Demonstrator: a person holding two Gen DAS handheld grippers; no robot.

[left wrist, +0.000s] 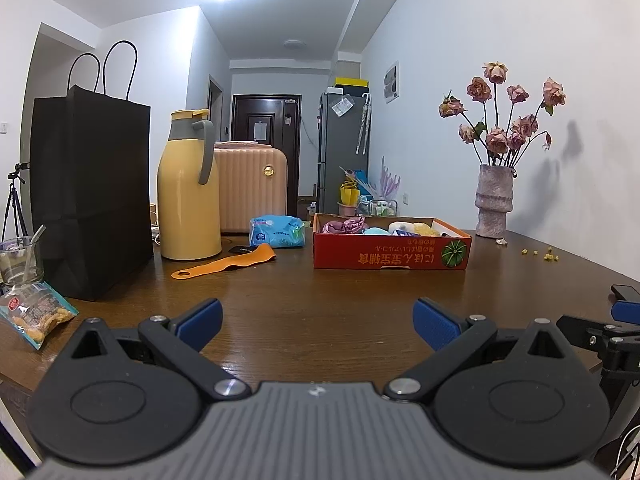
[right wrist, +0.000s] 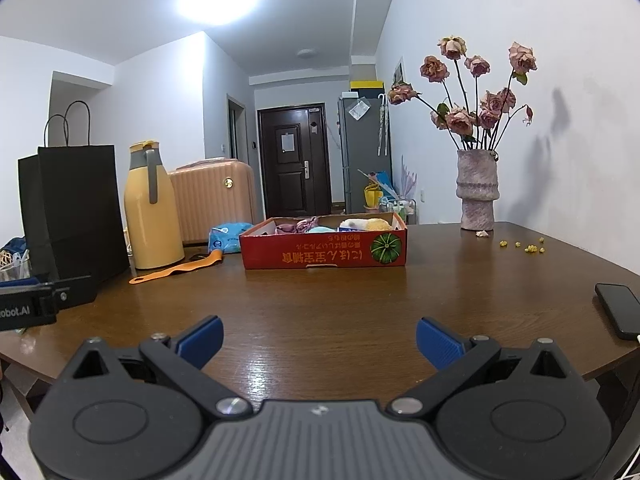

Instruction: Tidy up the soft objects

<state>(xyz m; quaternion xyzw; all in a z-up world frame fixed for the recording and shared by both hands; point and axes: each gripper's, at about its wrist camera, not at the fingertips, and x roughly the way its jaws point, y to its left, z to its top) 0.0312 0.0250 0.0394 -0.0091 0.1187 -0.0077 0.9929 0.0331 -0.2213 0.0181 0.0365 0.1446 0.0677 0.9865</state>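
A red cardboard box [left wrist: 390,254] [right wrist: 324,250] stands on the far side of the wooden table, holding a pink cloth [left wrist: 346,226], a light blue soft item [left wrist: 376,231] and a white and yellow plush [left wrist: 414,227] [right wrist: 370,224]. A blue soft pack [left wrist: 277,231] [right wrist: 229,236] lies left of the box. An orange strap [left wrist: 228,265] [right wrist: 176,268] lies in front of the jug. My left gripper [left wrist: 318,324] and right gripper [right wrist: 320,340] hover low over the near table, both open and holding nothing, well short of the box.
On the left stand a black paper bag [left wrist: 90,192], a yellow jug [left wrist: 188,188] and a pink suitcase [left wrist: 252,188]. A snack packet [left wrist: 34,314] and a glass [left wrist: 20,260] sit at the left edge. At the right are a vase of dried roses [right wrist: 478,192], yellow crumbs [right wrist: 528,246] and a phone [right wrist: 620,310].
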